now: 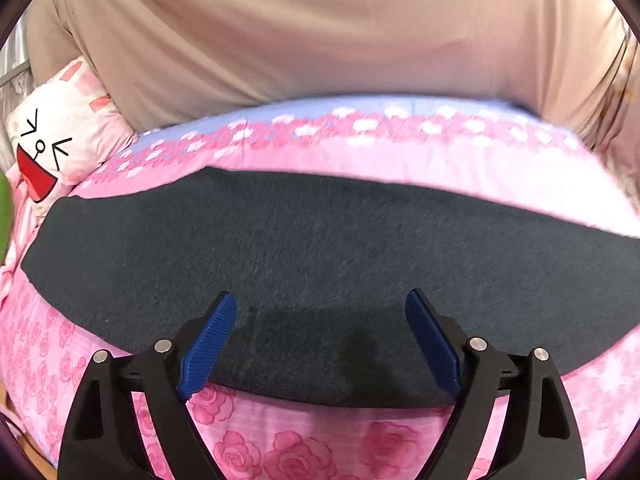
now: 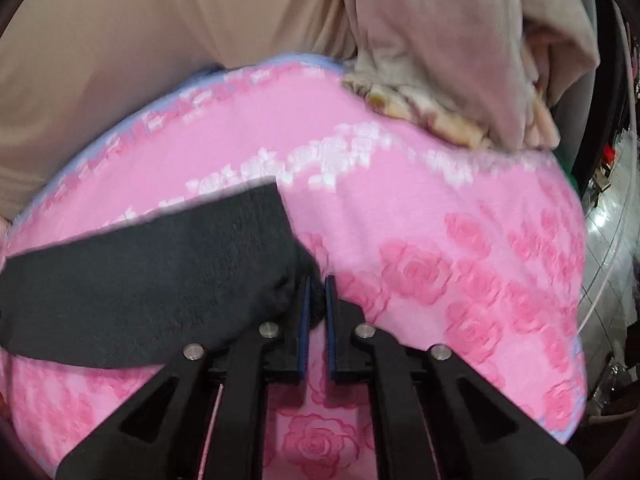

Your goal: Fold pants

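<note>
The dark grey pants lie flat as a long band across a pink rose-print bedspread. My left gripper is open, its blue pads spread wide just above the near edge of the pants, holding nothing. In the right wrist view the pants stretch to the left. My right gripper is shut on the right end corner of the pants, lifting it slightly off the bedspread.
A person in a beige top stands at the far side of the bed. A cartoon-face pillow lies at the far left. Crumpled beige blankets sit at the far right; the bed edge and shiny floor are beyond.
</note>
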### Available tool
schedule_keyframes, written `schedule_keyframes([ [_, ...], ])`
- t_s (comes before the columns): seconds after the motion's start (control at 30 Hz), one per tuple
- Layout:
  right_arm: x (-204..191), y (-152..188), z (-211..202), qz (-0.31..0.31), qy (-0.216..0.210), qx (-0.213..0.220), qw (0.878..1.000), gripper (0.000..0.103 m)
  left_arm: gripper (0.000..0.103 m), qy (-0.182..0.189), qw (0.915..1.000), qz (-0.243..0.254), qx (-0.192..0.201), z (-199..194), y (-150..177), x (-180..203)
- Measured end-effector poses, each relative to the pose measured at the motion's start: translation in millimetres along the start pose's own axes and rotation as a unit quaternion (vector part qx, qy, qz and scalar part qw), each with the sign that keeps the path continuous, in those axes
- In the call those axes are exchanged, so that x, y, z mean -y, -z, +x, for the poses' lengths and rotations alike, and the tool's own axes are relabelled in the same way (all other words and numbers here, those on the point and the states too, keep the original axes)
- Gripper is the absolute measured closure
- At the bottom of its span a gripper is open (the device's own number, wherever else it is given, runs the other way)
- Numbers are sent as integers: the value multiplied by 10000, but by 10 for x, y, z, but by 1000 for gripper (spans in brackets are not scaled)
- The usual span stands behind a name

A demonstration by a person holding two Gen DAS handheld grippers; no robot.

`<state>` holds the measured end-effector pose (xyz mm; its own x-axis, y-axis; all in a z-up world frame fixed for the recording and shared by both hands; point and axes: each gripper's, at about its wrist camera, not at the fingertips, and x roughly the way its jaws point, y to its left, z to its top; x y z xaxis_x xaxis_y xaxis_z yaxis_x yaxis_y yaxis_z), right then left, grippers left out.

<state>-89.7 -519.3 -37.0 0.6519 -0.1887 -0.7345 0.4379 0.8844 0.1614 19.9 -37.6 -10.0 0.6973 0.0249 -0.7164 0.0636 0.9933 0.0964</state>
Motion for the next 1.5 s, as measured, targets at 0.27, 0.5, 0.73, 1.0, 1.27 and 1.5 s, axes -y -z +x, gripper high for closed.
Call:
schedule_keyframes([
  [0.27, 38, 177, -299, 400, 192, 276, 9986, 81, 19, 241, 9985, -384, -297, 123, 45, -168],
  [0.5, -50, 154, -414, 463, -335, 375, 9977, 62, 19, 307, 9991, -167, -246, 105, 62, -81],
  [0.73, -335, -434, 250, -348, -192, -30, 9992, 57, 19, 340, 9983, -447, -166, 71, 82, -190],
  [1.0, -485, -659, 297, -797, -181, 336, 9961, 97, 19, 342, 9977, -492, -324, 137, 78, -204],
  [1.27, -24, -316, -120, 266, -242, 499, 9981, 66, 19, 317, 9980, -329, -430, 177, 86, -150],
  [1.5, 80, 221, -166, 814, -631, 83, 9946, 51, 19, 349, 9984, -144, -419, 171, 85, -73],
])
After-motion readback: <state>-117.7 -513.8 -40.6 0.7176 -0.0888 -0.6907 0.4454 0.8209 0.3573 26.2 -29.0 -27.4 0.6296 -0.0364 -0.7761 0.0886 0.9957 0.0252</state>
